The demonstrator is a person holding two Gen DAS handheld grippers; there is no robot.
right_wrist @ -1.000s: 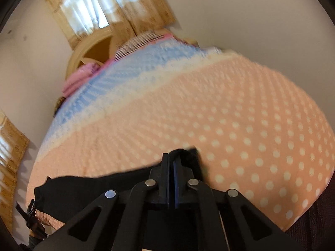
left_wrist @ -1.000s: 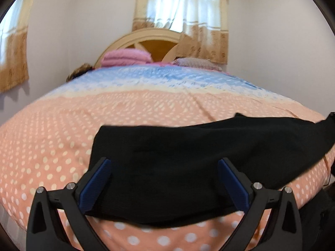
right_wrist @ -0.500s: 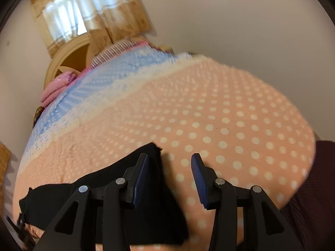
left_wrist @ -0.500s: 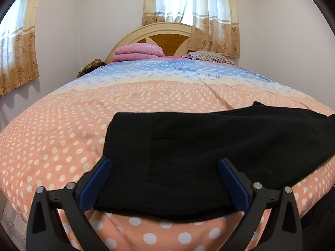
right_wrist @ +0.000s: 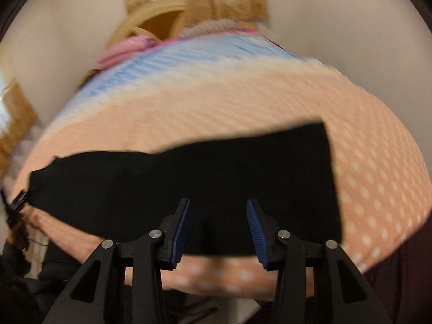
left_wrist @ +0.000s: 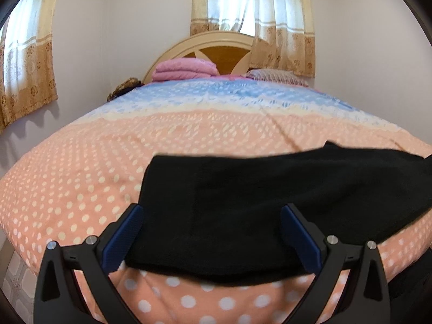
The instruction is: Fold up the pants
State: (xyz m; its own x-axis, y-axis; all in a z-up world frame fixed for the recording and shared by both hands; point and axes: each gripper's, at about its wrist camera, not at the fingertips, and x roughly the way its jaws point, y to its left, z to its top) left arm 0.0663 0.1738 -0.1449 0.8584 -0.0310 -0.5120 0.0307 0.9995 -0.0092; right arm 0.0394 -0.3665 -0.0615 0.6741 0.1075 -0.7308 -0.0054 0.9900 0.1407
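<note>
We saw the black pants (left_wrist: pixel 270 197) lying flat on the bed (left_wrist: pixel 81 178), stretched as a long strip across its near end, on the peach, white-dotted part of the cover. From the left wrist view, the left claw (left_wrist: pixel 212 233) stood wide, its blue pads (left_wrist: pixel 122 239) spread over the near edge of the pants with nothing gripped between them; whether the pads touched the cloth we could not tell. From the right wrist view, which was smeared by motion, the right claw (right_wrist: pixel 218 229) stood partly apart, having just opened, and its pads (right_wrist: pixel 182 229) sat on either side of a stretch of the pants' near edge without pressing on it. In that view the pants (right_wrist: pixel 216 178) ended in a squared edge to the right of the claw and ran away to the left toward the bed's side. Beyond the pants the cover turned pale blue toward the far end of the bed, where a folded pink blanket (left_wrist: pixel 185 71) and a pillow (left_wrist: pixel 275 77) lay against the curved headboard (left_wrist: pixel 213 43). Curtains (left_wrist: pixel 253 13) hung at the window behind the headboard.
</note>
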